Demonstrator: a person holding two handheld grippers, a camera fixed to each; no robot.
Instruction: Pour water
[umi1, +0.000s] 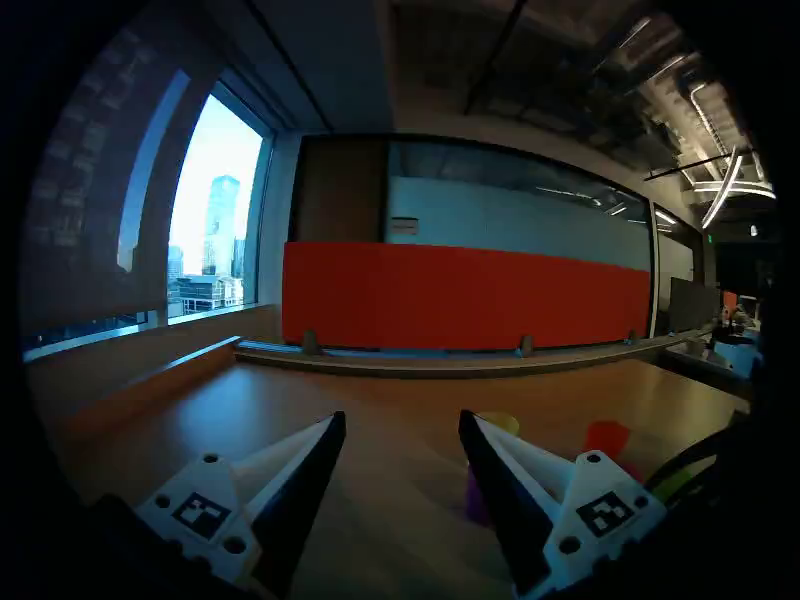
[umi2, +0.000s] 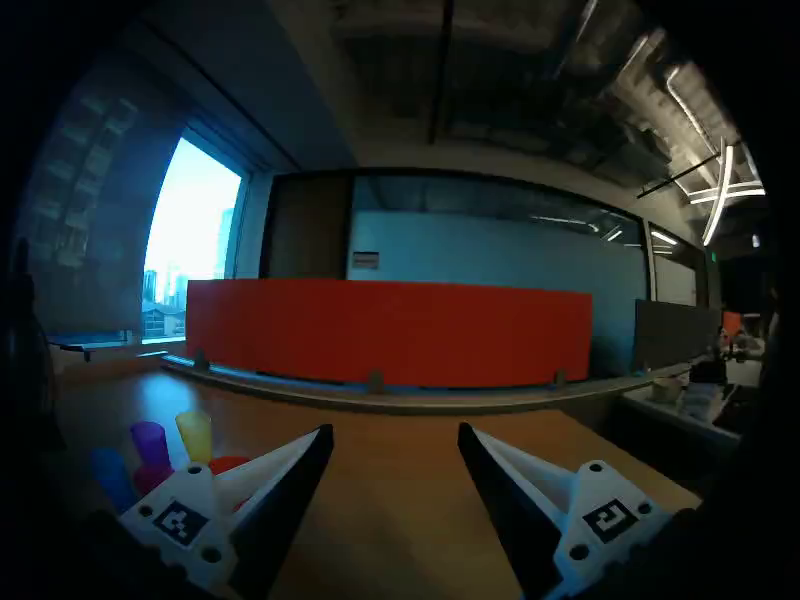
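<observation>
several small coloured plastic cups sit on the light brown wooden table. in the right gripper view they're bunched at the lower left, just beside one white finger: a translucent yellow cup, a purple cup, a blue cup and a red-orange cup partly behind that finger. can't tell if any of them has water in it, they're too small and dim.

in the left gripper view the yellow cup peeks over one fingertip, the purple cup sits low against that finger, and the red-orange cup is off to the side.

the left gripper has its fingers spread wide with nothing between them, and the right gripper too. a long orange partition panel runs behind the table.
</observation>
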